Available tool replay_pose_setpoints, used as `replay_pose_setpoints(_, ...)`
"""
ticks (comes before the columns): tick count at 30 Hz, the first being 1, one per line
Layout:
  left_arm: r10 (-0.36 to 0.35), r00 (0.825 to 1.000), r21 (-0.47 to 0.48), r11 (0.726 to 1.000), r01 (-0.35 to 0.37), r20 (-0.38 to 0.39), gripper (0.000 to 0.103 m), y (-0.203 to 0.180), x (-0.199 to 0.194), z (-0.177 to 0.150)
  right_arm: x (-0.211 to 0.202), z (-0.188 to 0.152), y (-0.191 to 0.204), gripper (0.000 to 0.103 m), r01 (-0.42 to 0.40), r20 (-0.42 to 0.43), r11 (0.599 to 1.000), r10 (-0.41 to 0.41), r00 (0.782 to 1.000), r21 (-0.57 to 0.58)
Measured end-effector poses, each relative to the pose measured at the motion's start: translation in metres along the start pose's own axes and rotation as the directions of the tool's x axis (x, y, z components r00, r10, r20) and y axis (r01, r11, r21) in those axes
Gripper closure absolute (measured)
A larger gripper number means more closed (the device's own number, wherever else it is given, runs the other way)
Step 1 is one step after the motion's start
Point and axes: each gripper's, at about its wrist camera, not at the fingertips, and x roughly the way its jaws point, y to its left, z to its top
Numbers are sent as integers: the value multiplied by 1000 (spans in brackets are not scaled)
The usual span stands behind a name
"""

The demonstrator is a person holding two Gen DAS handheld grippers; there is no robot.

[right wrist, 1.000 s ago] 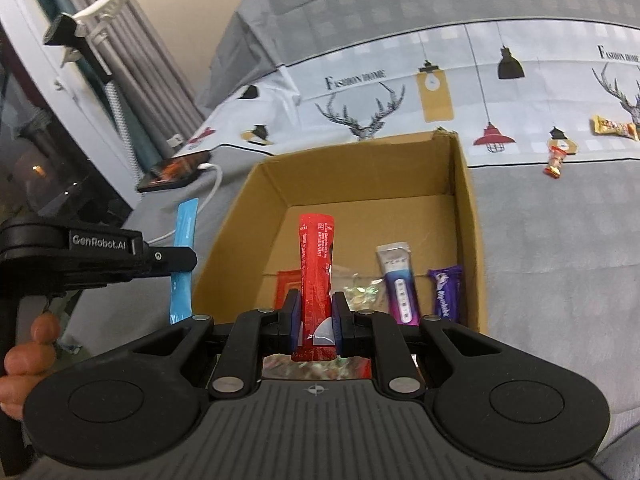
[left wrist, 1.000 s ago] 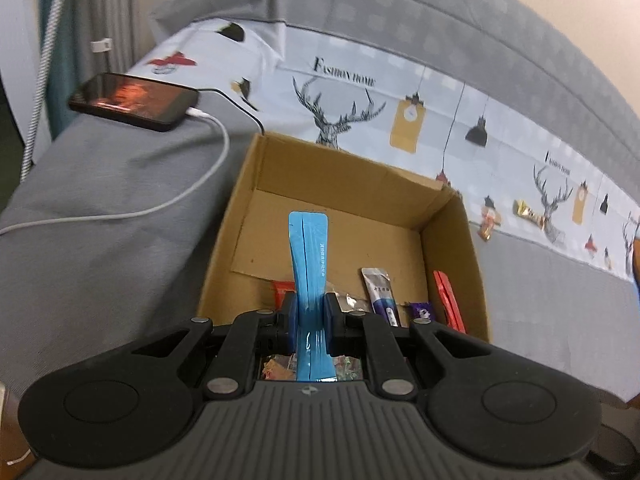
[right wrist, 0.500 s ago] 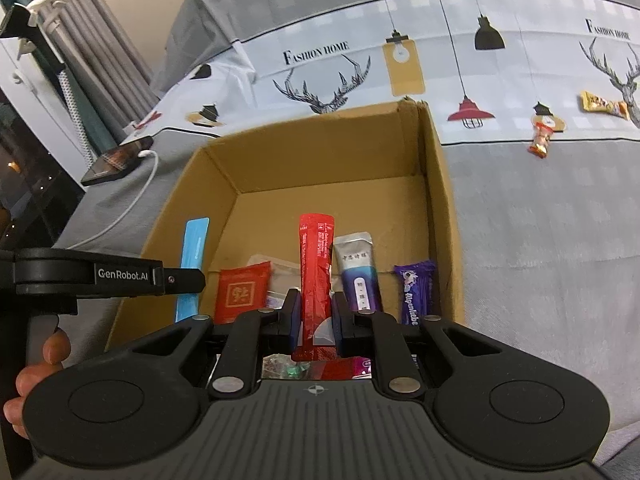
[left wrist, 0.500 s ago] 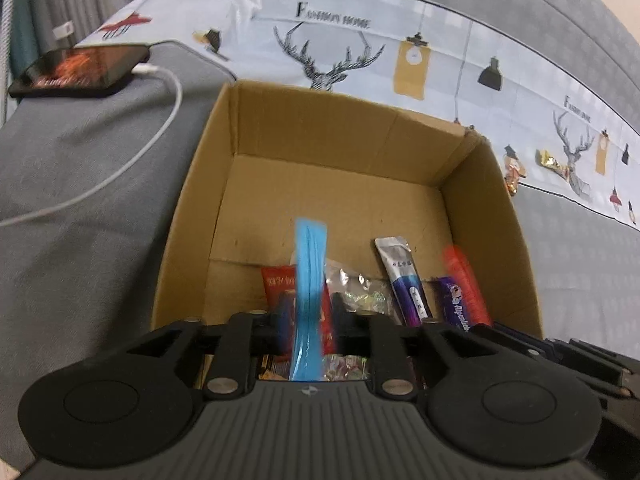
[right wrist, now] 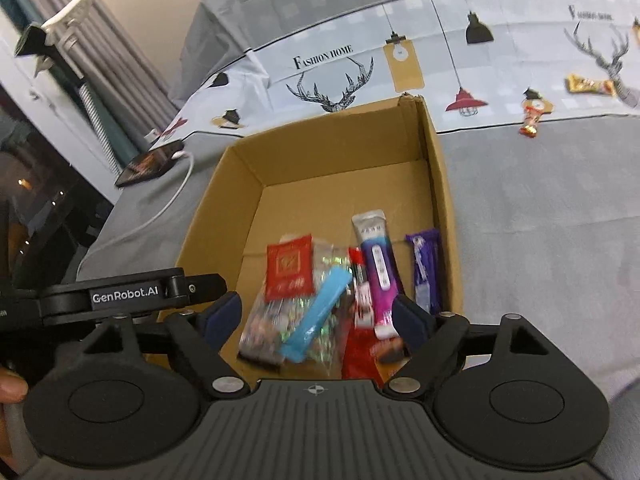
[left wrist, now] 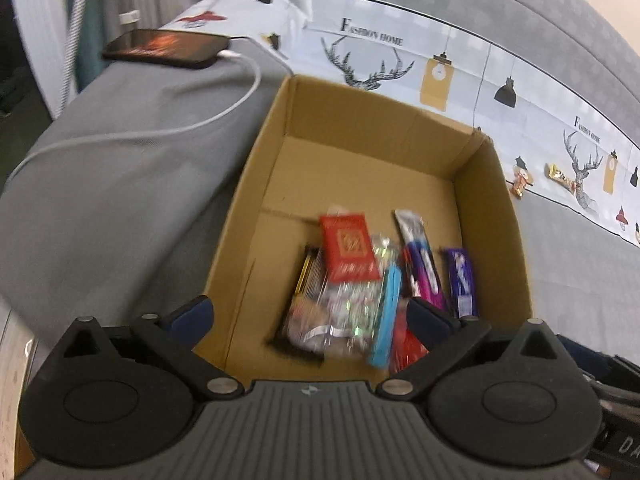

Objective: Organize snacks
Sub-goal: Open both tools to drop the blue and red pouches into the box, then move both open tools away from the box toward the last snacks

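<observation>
From my left wrist feed the snack pile (left wrist: pixel 344 292) in the cardboard box (left wrist: pixel 256 200) is smeared by motion, so I can't read the red packet (left wrist: pixel 348 246) or the blue stick (left wrist: pixel 386 316). The box's near wall is hidden behind my gripper body. On the right wrist feed the red stick (right wrist: pixel 362 312) is blurred and partly covered near the box's near right corner. A fingertip (right wrist: pixel 12 386) is cut off at the left edge.

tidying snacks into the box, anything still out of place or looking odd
Yes: two snacks still lie outside the cardboard box, on the printed bedspread to its right, a gold-wrapped bar and a small red-and-white candy. Inside, the packets sit jumbled at the near end.
</observation>
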Motion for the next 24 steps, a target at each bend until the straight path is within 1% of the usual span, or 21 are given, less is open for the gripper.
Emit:
replay_pose_setpoints(3, 7, 1000, -2, 1000, -7, 14, 0, -1, -22, -17, -26, -17, 10, 13, 28, 39, 998, -26, 999, -58)
replay_pose_setpoints(8, 0, 998, 46, 999, -4, 70, 0, -13, -59, -39, -60, -39, 22, 10, 48, 73, 989, -39, 997, -138)
replay_pose_setpoints(10, -6, 995, 61, 998, 0, 95, 0, -18, -73, -47, -71, -45, 25, 9, 50, 77, 988, -39, 996, -146)
replay_pose_setpoints(14, -22, 991, 63, 998, 14, 130, 0, -25, -94, -60, -94, -54, 27, 7, 61, 114, 986, -44, 992, -153)
replay_pose_setpoints(20, -24, 985, 72, 997, 12, 174, 0, -32, -117, -72, -124, -66, 30, 7, 71, 167, 982, -41, 985, -177)
replay_pose_setpoints(24, -26, 979, 91, 996, 8, 203, 0, -36, -131, -77, -140, -71, 27, 5, 74, 206, 984, -39, 978, -165)
